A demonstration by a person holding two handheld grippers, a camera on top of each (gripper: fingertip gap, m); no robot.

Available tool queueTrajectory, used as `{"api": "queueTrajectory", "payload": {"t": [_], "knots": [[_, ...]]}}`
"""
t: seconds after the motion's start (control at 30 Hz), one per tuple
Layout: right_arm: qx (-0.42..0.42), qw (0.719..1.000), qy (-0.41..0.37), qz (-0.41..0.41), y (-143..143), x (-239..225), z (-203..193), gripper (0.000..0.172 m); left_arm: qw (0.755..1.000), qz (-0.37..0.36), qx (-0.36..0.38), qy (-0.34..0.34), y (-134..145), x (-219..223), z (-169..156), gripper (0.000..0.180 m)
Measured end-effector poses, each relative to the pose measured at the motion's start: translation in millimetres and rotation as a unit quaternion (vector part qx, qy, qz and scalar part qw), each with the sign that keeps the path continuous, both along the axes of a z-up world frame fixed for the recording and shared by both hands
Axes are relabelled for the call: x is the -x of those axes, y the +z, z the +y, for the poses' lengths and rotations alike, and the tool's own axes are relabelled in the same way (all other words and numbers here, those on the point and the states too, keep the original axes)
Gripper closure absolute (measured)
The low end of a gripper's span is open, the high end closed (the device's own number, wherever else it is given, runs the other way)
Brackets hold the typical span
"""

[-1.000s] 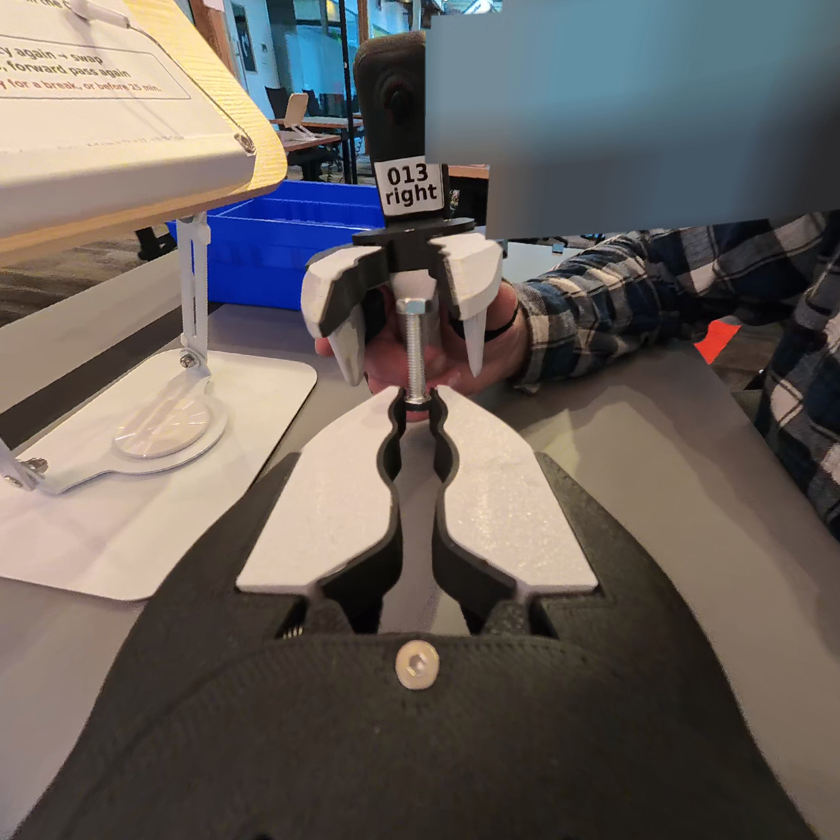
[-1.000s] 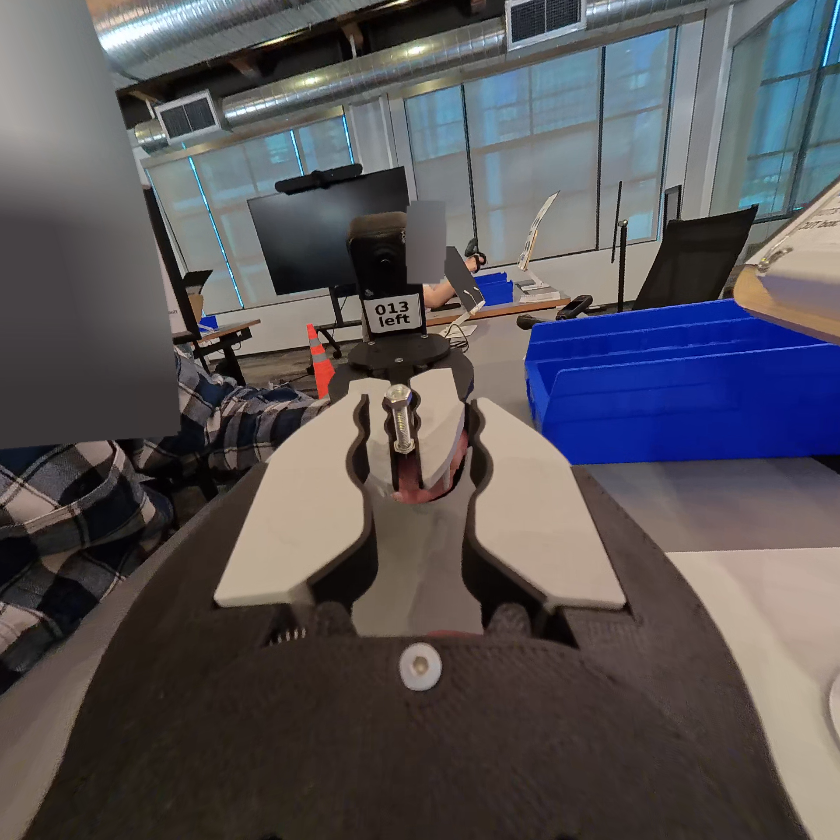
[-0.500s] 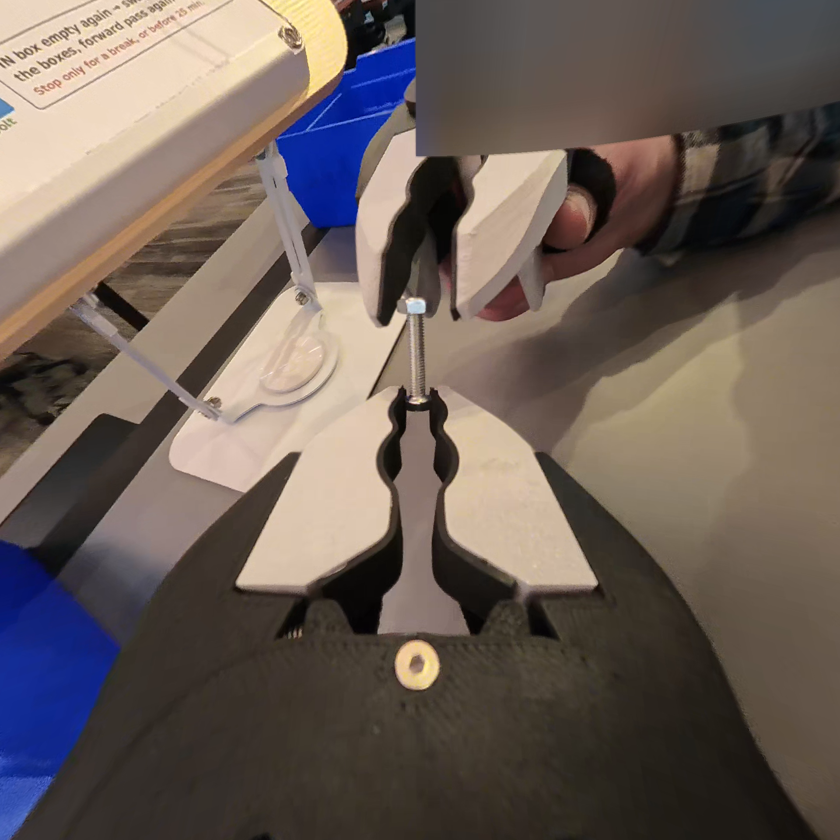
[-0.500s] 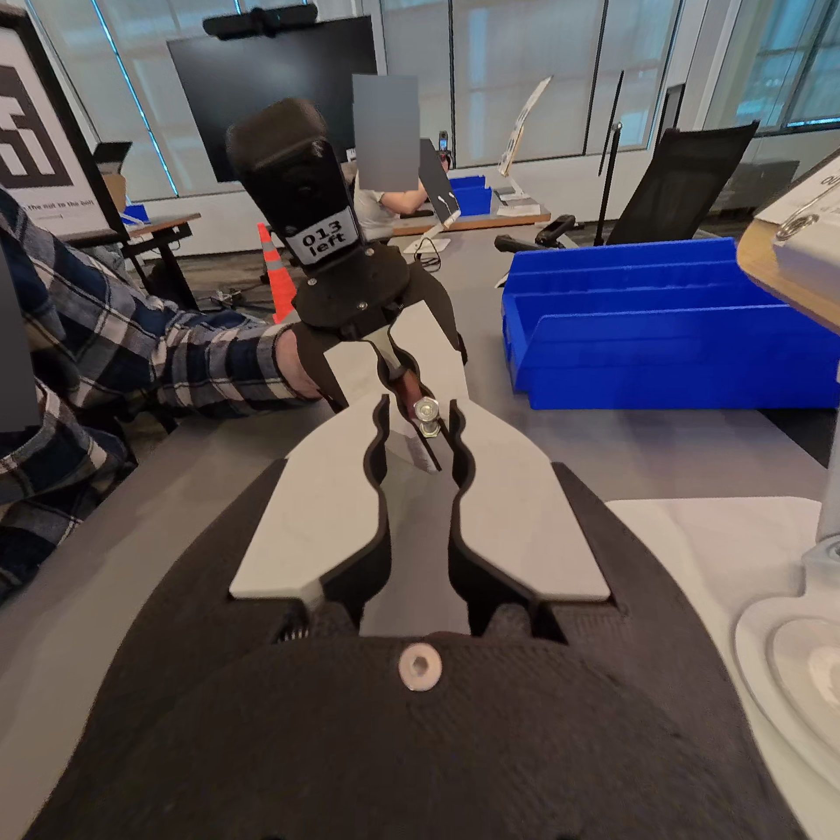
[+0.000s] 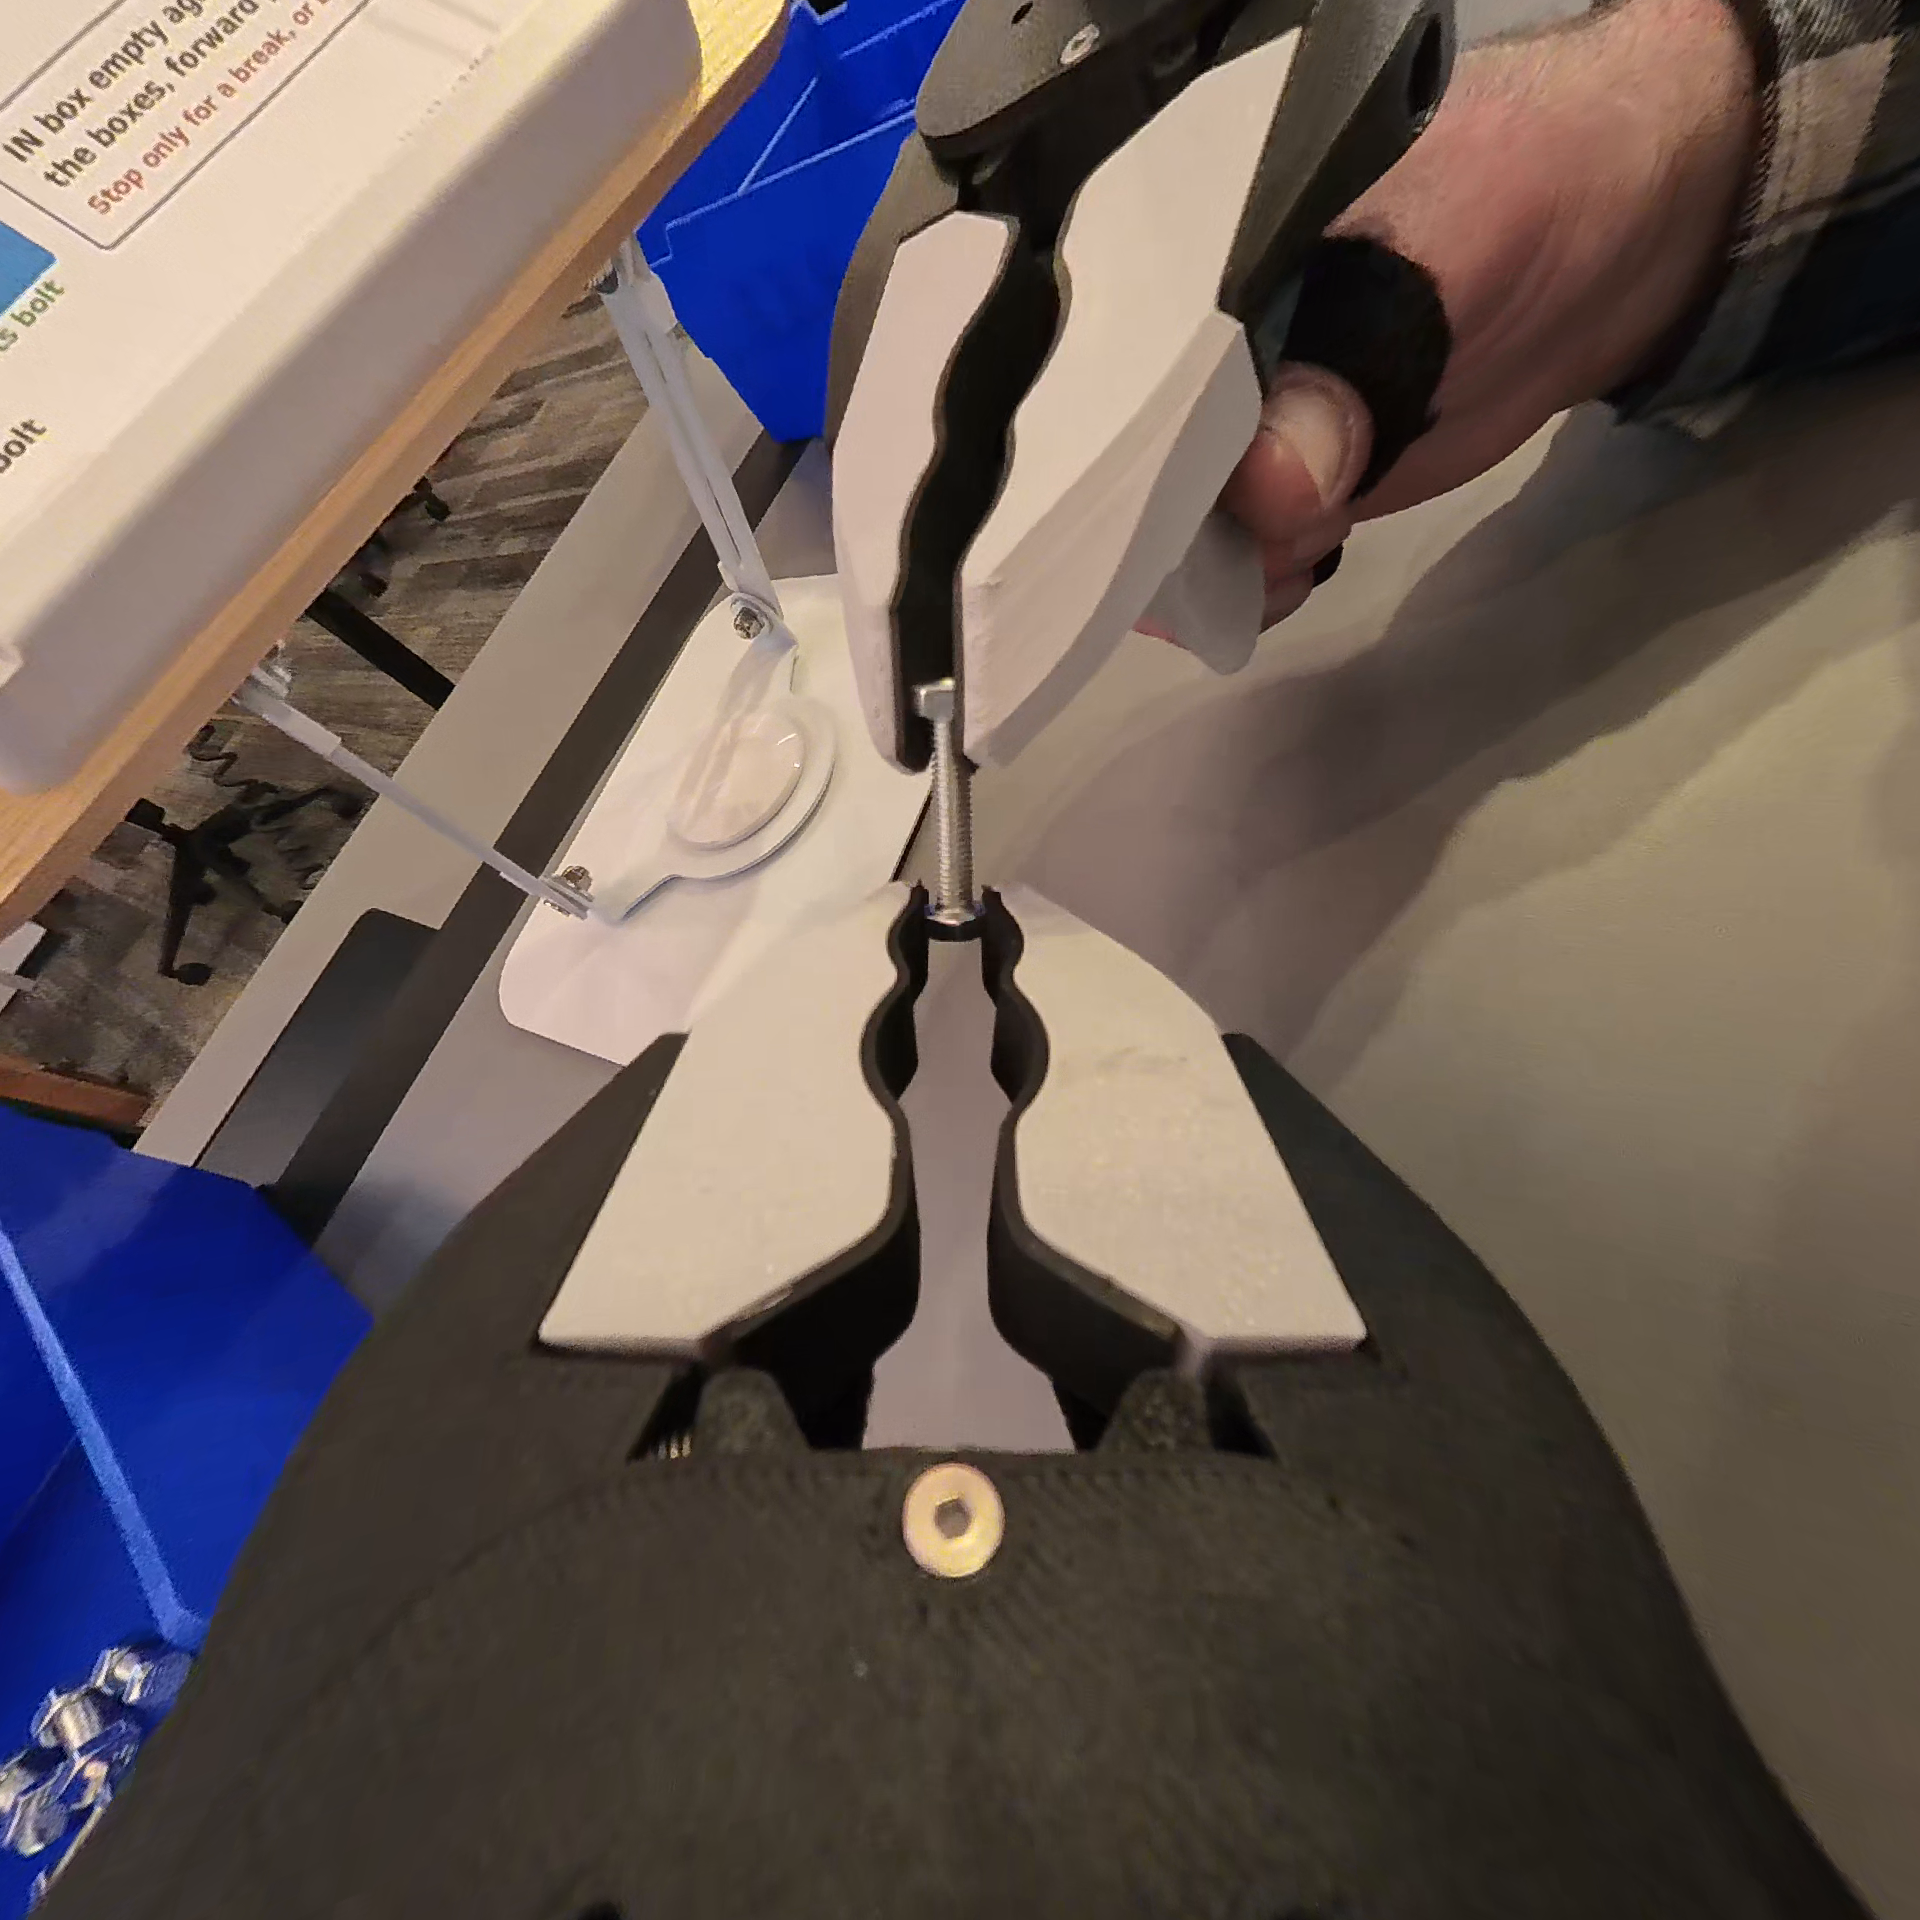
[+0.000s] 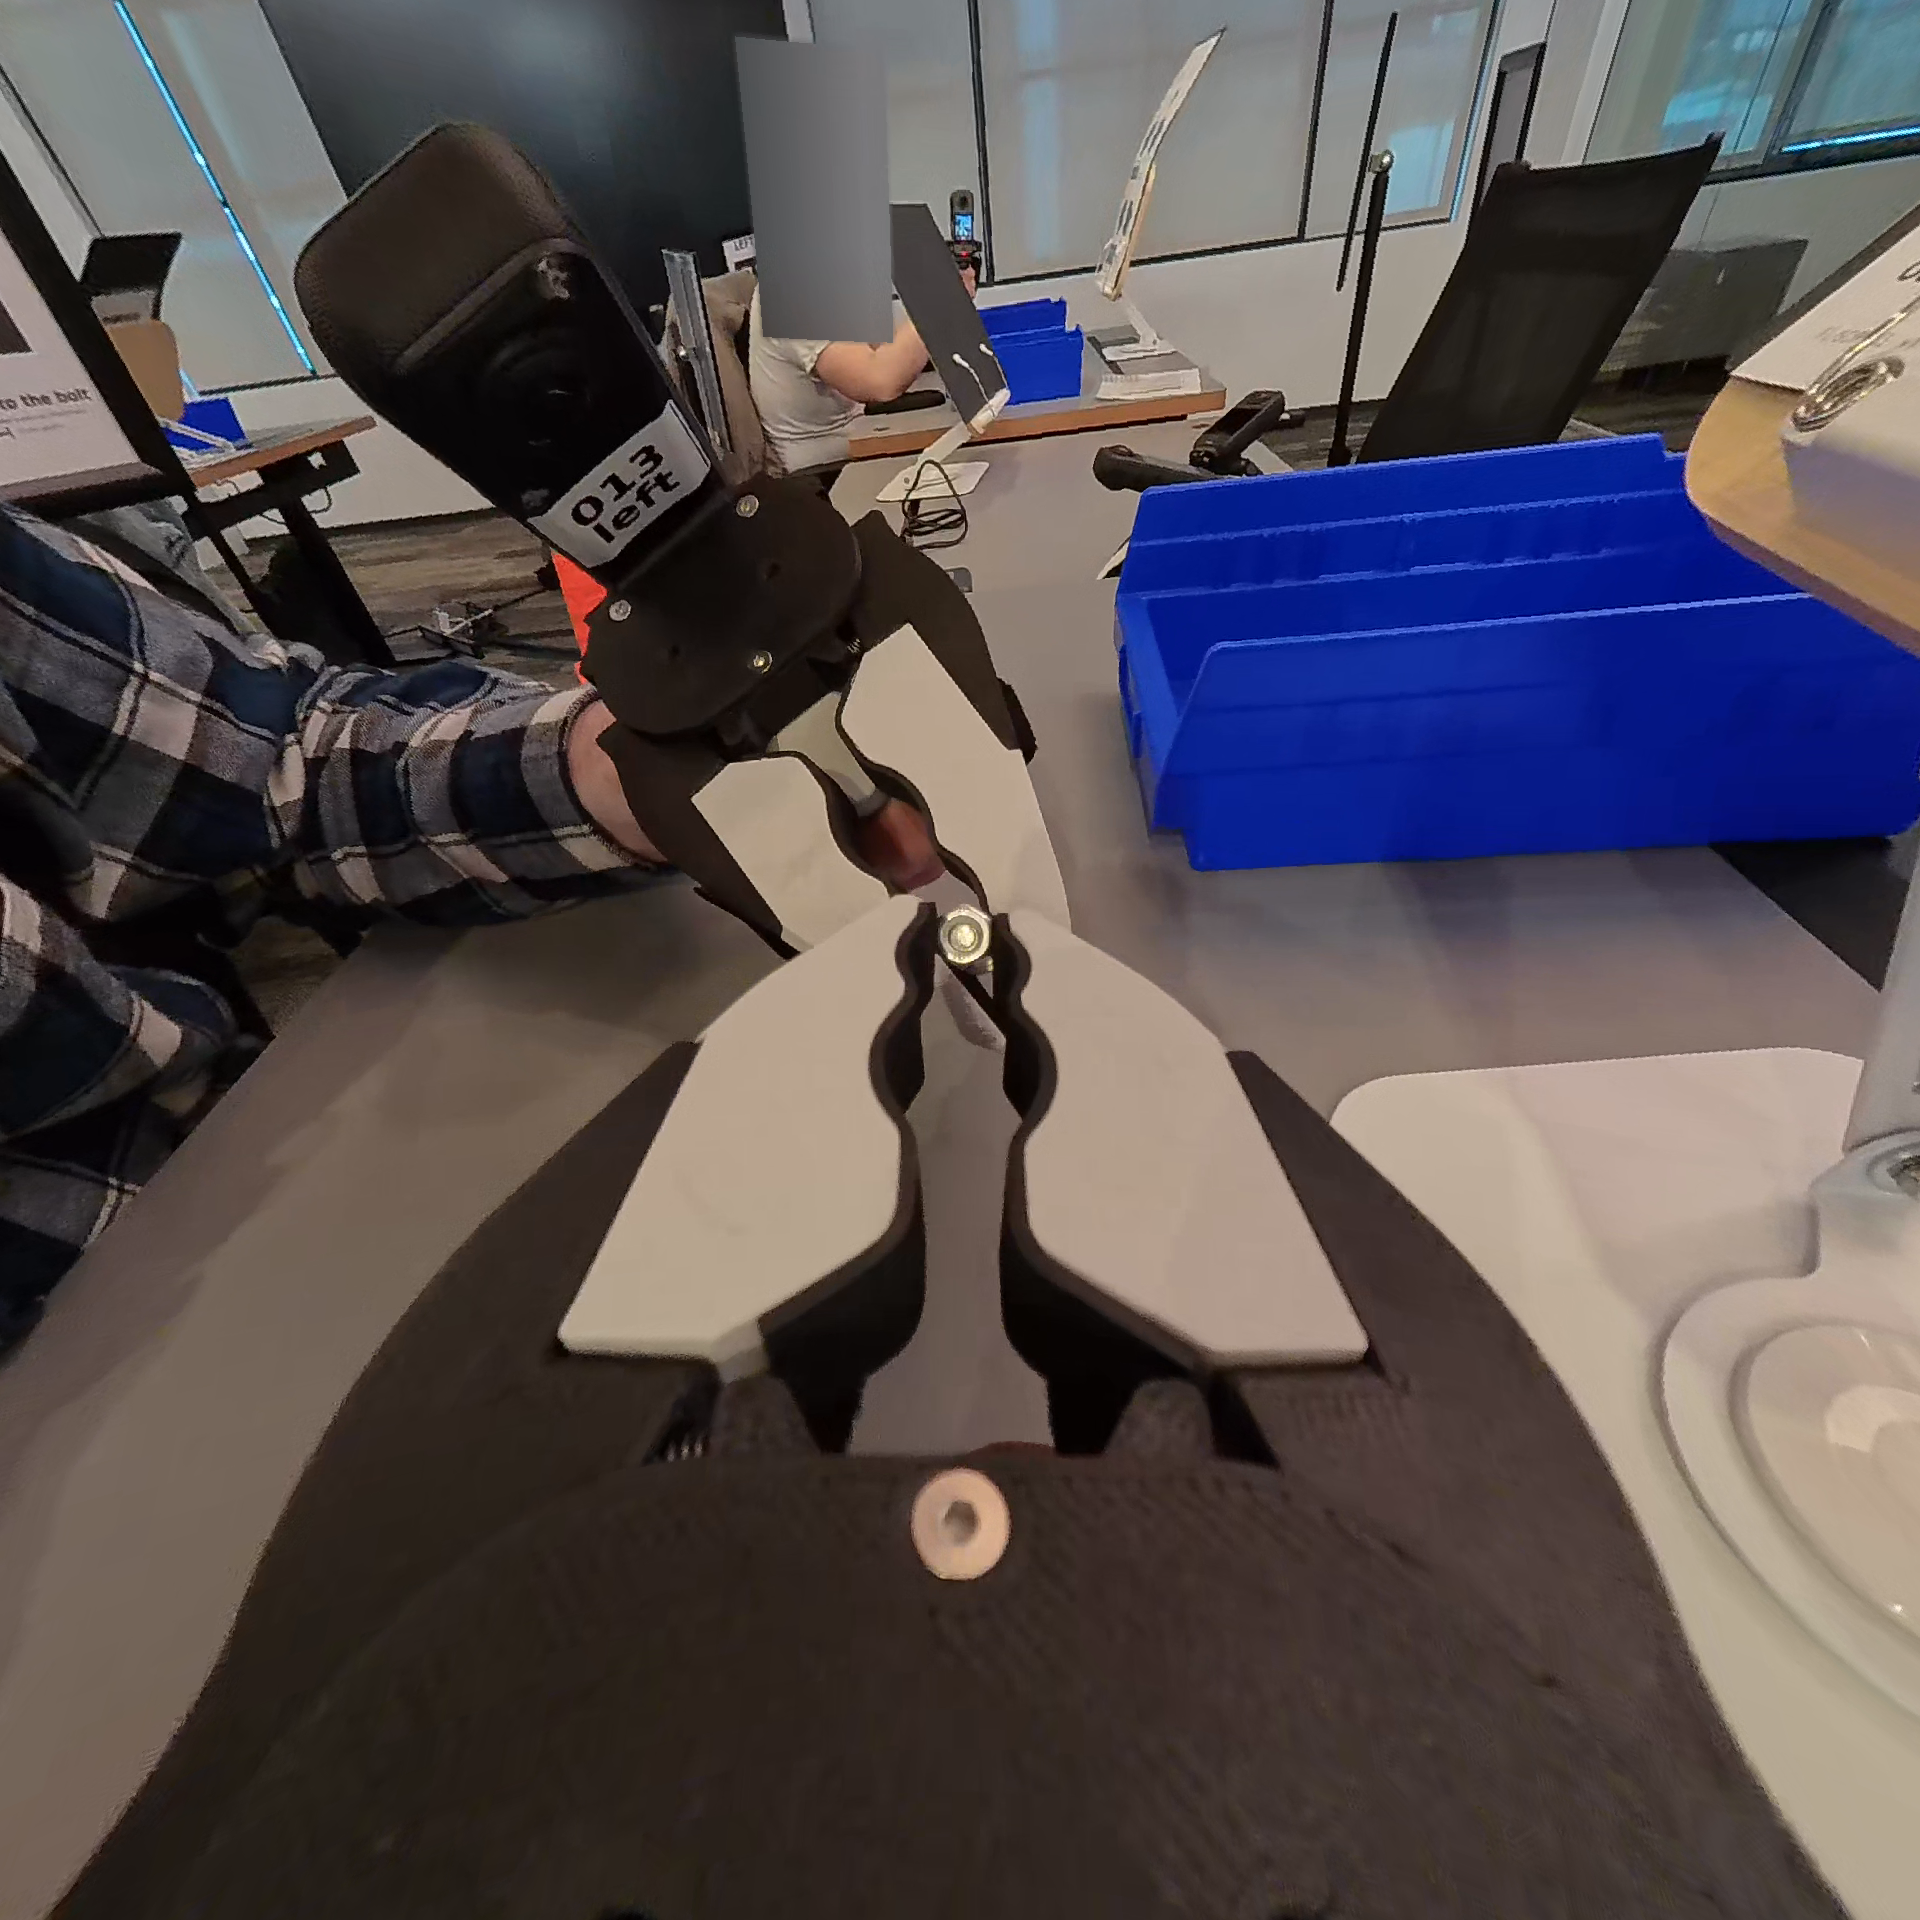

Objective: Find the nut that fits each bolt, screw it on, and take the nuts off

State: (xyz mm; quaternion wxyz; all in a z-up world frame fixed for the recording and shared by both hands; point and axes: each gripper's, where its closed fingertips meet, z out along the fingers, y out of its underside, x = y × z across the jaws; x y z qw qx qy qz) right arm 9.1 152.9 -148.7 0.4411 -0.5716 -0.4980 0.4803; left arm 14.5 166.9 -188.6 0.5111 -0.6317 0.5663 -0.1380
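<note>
Bolt: a silver threaded steel bolt [image 5: 953, 821] with a hex head is spanned between the two grippers, above the grey table [image 5: 1558, 935].
Left gripper: the left gripper [image 5: 954, 920], white-fingered on a black body, is seen clamped at its tips on the small silver hex nut [image 5: 956, 916] at the bolt's lower end; the nut is largely buried between the dark pads, so its thread engagement cannot be judged.
Right gripper: the right gripper [image 6: 964, 940] is seen closed on the bolt's hex head [image 6: 964, 935]; the shank behind the head is blurred in this view.
Hands: a hand [image 5: 1507, 312] in a plaid sleeve is seen behind the right gripper; the body is cut off at the frame edge.
Bins: a blue plastic bin [image 6: 1507, 665] is seen at the table's far side, contents hidden by its wall; loose silver nuts [image 5: 73, 1756] in a second blue bin [image 5: 156, 1403] are cut off at the corner.
Stand: a white instruction board on a wire stand [image 5: 312, 260] is only partly in frame.
</note>
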Motion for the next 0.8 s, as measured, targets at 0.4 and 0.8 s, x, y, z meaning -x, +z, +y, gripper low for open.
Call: {"api": "queueTrajectory", "payload": {"t": [0.4,0.8], "knots": [[-0.122,0.99,0.064,-0.041,5,1,-26,0.161,0.97,-0.074,0.186,-0.136,6,-3,-39,0.171],[-0.294,0.942,0.14,-0.082,8,1,-70,0.161,0.884,-0.126,0.328,-0.308,12,-6,-92,0.171]]}}
